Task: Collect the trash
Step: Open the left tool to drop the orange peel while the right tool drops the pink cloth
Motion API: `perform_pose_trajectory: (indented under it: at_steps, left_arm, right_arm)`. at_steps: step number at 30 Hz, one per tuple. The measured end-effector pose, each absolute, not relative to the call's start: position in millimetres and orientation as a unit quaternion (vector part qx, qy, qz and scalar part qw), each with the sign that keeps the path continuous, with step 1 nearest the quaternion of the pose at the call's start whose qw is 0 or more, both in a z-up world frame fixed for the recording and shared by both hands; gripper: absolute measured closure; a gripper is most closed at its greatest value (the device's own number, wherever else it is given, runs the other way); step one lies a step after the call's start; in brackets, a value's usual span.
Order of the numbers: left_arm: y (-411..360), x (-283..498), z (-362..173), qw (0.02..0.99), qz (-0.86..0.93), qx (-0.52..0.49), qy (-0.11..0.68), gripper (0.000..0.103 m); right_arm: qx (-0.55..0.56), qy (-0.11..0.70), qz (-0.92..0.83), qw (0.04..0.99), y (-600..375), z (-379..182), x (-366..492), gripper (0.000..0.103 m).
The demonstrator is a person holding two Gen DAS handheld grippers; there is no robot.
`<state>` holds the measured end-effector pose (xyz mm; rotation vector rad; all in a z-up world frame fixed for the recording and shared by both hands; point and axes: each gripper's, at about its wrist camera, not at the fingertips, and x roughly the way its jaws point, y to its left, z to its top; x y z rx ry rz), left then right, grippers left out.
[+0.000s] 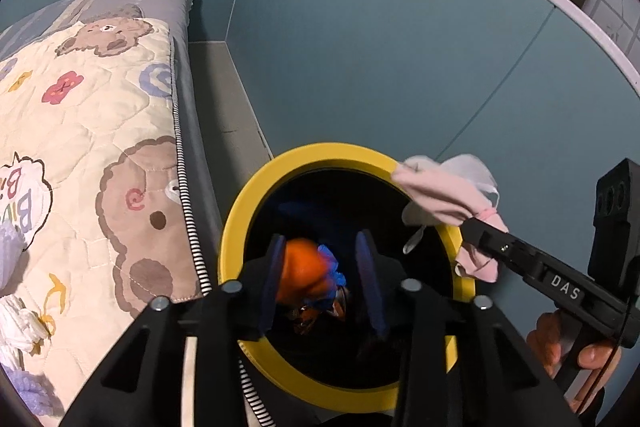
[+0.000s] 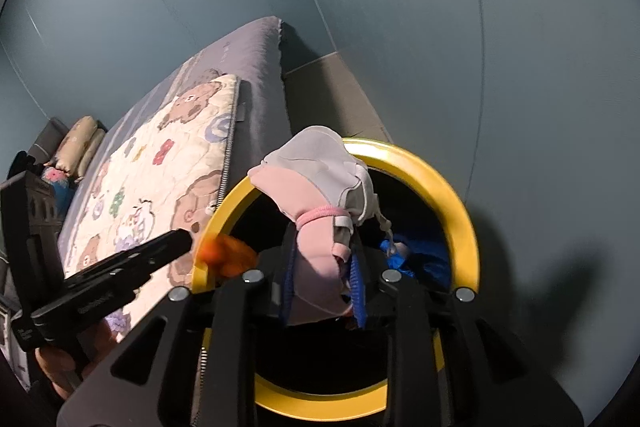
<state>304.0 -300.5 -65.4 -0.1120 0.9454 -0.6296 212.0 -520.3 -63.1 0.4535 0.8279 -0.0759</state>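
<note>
Beside bed [image 1: 100, 147], yellow-rimmed bin [image 1: 240, 211] — left gripper [image 1: 320, 267] jaws spread around orange wrapper [image 1: 302, 267]; right gripper [image 2: 324, 267] pinches soft, light pink mask [image 2: 316, 195] mid-fold.

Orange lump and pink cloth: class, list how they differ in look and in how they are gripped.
The orange lump is compact; the pink cloth is long and floppy, reaching past the fingertips. The lump sits in the left gripper with a gap beside it; the cloth fills the right gripper. Both are over the yellow bin.
</note>
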Motion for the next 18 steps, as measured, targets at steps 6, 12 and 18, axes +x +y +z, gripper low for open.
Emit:
perform_pose_trajectory:
  at_steps: [6,12,18]
  left_arm:
    - [-290.2,299.2,-54.1,0.854,-0.289,-0.055,0.430,0.033]
    - [-265.9,292.2,-47.9,0.868,-0.266,-0.068,0.415,0.018]
    - [-233.8,282.6,-41.2,0.882,-0.240,-0.074,0.399,0.013]
  right_arm:
    - [0.218,0.393,-0.053,0.892,-523.8,-60.3,206.3,0.062]
    - [0.221,0.385,-0.057,0.895,-520.6,-56.2,200.0,0.046]
    - [0.199,0.371,-0.038,0.906,-499.1,-45.9,196.0,0.035]
